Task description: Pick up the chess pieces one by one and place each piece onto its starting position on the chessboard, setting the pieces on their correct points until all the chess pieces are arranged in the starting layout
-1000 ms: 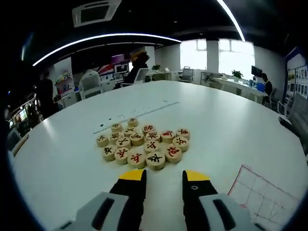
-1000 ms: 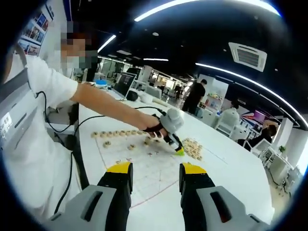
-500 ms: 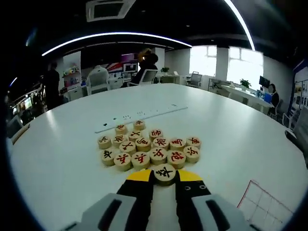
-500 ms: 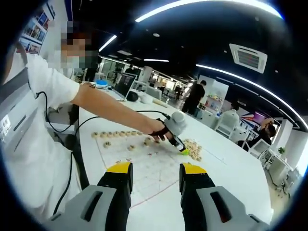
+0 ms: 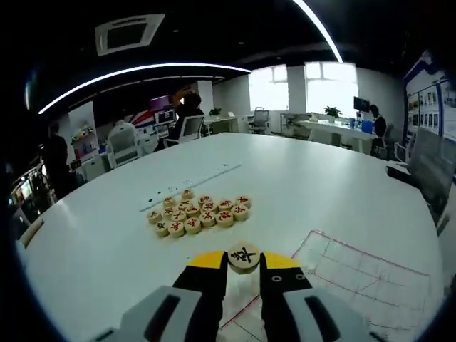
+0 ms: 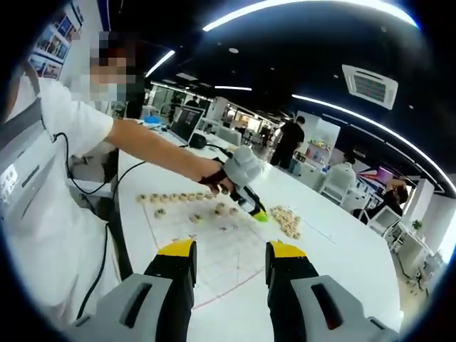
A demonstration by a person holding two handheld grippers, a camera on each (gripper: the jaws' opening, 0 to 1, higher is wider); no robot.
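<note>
- Between the yellow-tipped jaws of the left gripper (image 5: 244, 262), in the left gripper view, sits a round wooden chess piece (image 5: 244, 256) with a black character on its face; the jaws are clenched on its sides and it is lifted off the table (image 5: 92, 242).
- Beyond it lies a cluster of loose pieces (image 5: 199, 214) on the white table (red and black characters, too small to read).
- At lower right, the red-lined chessboard (image 5: 356, 274) lies flat on the table.
- Seen from the right gripper view, the right gripper (image 6: 229, 258) is released, its jaws apart with nothing between them, above the table's near side.
- Farther off, a person's hand (image 6: 216, 179) holds the left gripper over the board, where a row of pieces (image 6: 171, 197) stands along the far edge.
</note>
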